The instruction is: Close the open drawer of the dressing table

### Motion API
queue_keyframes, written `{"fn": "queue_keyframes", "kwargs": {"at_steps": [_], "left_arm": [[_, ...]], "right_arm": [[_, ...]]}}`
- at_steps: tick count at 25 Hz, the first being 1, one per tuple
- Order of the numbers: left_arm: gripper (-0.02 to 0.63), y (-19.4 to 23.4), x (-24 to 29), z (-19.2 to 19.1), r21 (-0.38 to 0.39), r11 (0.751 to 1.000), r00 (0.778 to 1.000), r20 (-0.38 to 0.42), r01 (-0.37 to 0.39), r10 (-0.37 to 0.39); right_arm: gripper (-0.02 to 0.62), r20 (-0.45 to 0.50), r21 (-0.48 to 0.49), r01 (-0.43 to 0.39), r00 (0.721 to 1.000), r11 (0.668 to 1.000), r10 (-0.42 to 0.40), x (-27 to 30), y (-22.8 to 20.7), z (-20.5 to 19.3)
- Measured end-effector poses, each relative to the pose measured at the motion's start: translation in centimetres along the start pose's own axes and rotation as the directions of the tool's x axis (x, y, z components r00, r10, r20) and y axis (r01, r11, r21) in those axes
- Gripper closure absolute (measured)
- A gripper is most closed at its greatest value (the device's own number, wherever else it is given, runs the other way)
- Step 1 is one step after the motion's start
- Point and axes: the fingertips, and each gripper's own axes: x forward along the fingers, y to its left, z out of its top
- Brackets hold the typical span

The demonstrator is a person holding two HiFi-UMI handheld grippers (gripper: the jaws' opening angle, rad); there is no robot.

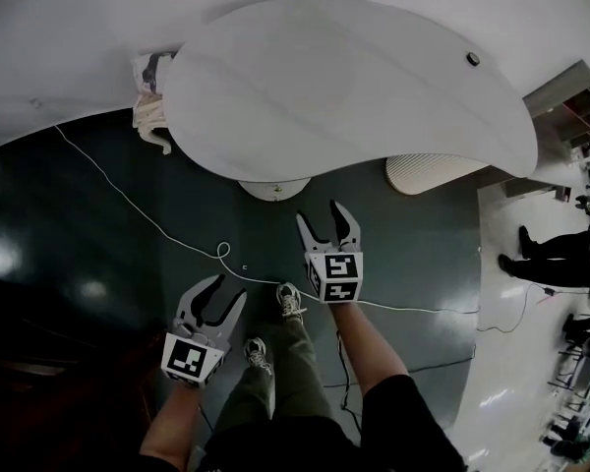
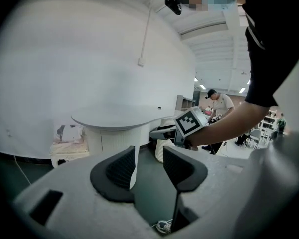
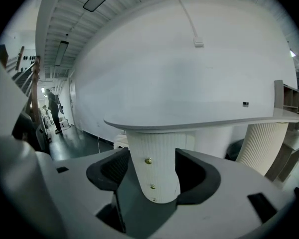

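Note:
The white dressing table (image 1: 354, 77) has a broad oval top, and in the head view the rim of its pedestal (image 1: 273, 187) shows under the near edge. In the right gripper view the ribbed pedestal (image 3: 159, 148) stands straight ahead, with small brass knobs (image 3: 148, 161) down its front. Its lower part bulges toward me; I cannot tell how far a drawer stands out. My right gripper (image 1: 320, 212) (image 3: 152, 156) is open, short of the pedestal, framing it between its jaws. My left gripper (image 1: 231, 288) (image 2: 149, 156) is open and empty, lower and further back.
A second ribbed support (image 1: 433, 172) stands under the table's right end. A white cable (image 1: 177, 234) runs across the dark floor. A cloth-covered bundle (image 1: 152, 101) sits at the table's left end. People (image 1: 551, 259) stand on the pale floor at far right.

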Motion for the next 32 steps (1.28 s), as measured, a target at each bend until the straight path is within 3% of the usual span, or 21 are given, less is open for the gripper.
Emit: {"fn": "queue_keyframes", "kwargs": {"at_steps": [6, 21, 32], "left_arm": [[0.428, -1.3, -1.5, 0.4, 0.003, 1.0, 1.0, -0.001, 0.015, -0.015], [0.428, -3.3, -5.9, 1.5, 0.047, 0.998, 0.999, 0.013, 0.031, -0.032], [0.428, -5.1, -9.0, 3.7, 0.068, 0.995, 0.996, 0.053, 0.069, -0.072]], "right_arm": [[0.309, 0.006, 0.006, -0.012, 1.0, 1.0, 0.012, -5.2, 1.5, 0.2], [0.442, 0.043, 0.051, 0.031, 0.999, 0.998, -0.033, -15.5, 4.8, 1.2], [0.528, 0.116, 0.061, 0.037, 0.992, 0.997, -0.044, -20.8, 6.3, 5.2]]}}
